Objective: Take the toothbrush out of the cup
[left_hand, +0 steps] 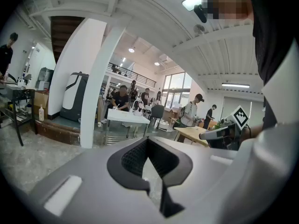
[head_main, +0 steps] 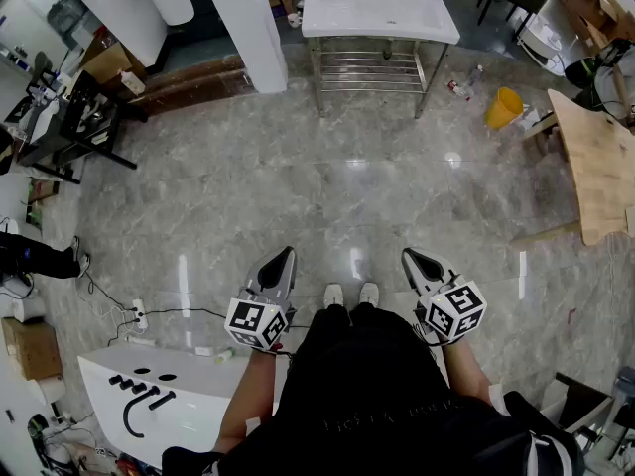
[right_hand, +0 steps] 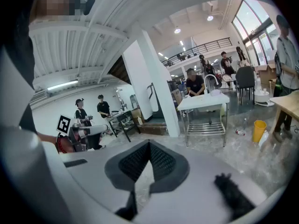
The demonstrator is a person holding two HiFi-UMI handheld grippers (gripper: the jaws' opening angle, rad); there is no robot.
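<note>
No toothbrush or cup can be made out in any view. My left gripper (head_main: 288,254) and right gripper (head_main: 409,254) are held at waist height over the marble floor (head_main: 327,196), side by side and pointing forward. In the left gripper view the jaws of the left gripper (left_hand: 147,141) meet at the tips with nothing between them. The right gripper (right_hand: 149,143) looks the same in its own view, shut and empty. A white sink table (head_main: 380,10) stands far ahead, with small items on its top too small to tell.
A white pillar (head_main: 248,18) rises at the far left of the sink table. A yellow bucket (head_main: 503,107) and a wooden table (head_main: 600,162) are at the right. A white counter with a black faucet (head_main: 149,405) is near my left. Several people (left_hand: 122,98) stand by the sink table.
</note>
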